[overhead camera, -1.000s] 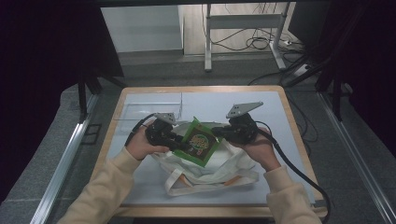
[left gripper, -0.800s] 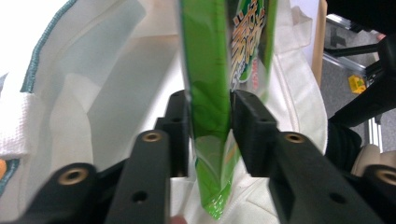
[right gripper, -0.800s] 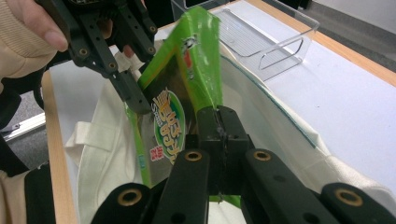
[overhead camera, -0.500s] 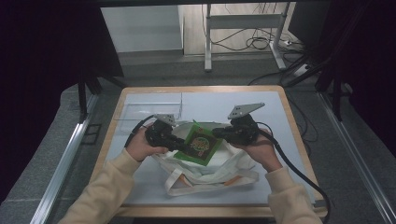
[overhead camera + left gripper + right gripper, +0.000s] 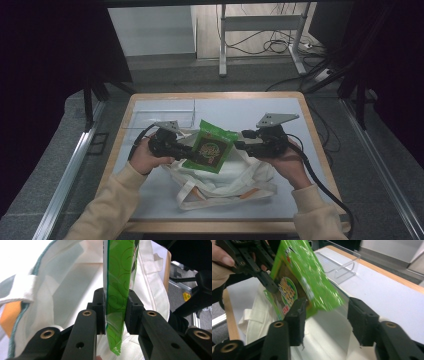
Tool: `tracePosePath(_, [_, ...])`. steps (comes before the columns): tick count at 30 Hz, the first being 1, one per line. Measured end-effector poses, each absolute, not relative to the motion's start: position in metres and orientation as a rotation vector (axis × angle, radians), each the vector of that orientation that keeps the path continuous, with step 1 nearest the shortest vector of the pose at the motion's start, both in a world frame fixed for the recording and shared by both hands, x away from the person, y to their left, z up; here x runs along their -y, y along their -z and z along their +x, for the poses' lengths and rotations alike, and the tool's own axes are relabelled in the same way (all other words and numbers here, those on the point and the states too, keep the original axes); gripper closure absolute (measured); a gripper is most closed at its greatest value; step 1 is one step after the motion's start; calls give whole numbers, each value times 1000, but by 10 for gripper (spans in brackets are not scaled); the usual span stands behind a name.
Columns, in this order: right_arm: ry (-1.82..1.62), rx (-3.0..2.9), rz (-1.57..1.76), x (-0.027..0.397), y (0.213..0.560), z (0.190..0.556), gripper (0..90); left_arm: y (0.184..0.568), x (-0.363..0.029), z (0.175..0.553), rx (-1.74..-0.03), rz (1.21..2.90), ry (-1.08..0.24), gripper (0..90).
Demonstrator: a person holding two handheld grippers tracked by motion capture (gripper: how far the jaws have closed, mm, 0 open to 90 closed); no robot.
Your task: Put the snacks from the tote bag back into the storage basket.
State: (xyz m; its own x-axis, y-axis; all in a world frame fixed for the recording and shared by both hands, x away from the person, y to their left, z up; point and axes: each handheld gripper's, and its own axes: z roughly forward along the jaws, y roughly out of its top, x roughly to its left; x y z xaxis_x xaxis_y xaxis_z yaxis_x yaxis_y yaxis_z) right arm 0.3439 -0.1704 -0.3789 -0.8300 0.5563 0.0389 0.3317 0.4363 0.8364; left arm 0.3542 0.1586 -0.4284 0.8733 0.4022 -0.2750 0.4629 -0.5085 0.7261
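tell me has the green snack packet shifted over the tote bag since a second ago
No, barely. The green snack packet sits above the cream tote bag as before; the right gripper has just been opening off it.

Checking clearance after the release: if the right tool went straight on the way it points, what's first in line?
Most likely the green snack packet: the right tool, jaws just opened and apart, has the packet's corner just ahead, still clamped by the left tool. Depth is unclear.
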Motion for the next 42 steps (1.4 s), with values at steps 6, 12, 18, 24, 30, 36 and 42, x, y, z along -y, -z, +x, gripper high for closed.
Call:
tracePosePath(6, [-1367,-2431,819,178,385,332,420,429,-165,350,-628,2129,64,744])
tracePosePath(12, [-1377,-2451,859,180,401,326,384,430,-167,344,-658,2088,48,744])
tracePosePath(18, [-1404,-2451,882,179,412,323,384,432,-167,339,-689,2072,9,744])
tracePosePath(24, [-1395,-2470,876,175,420,319,383,432,-165,332,-701,2062,-21,744])
tracePosePath(30, [-1411,-2505,866,168,426,316,383,434,-165,327,-707,2041,-31,744])
tracePosePath(36, [-1431,-2519,864,164,429,315,383,434,-166,324,-701,2010,-28,743])
tracePosePath(42, [-1444,-2542,853,158,434,315,388,434,-161,322,-682,2000,-25,743])
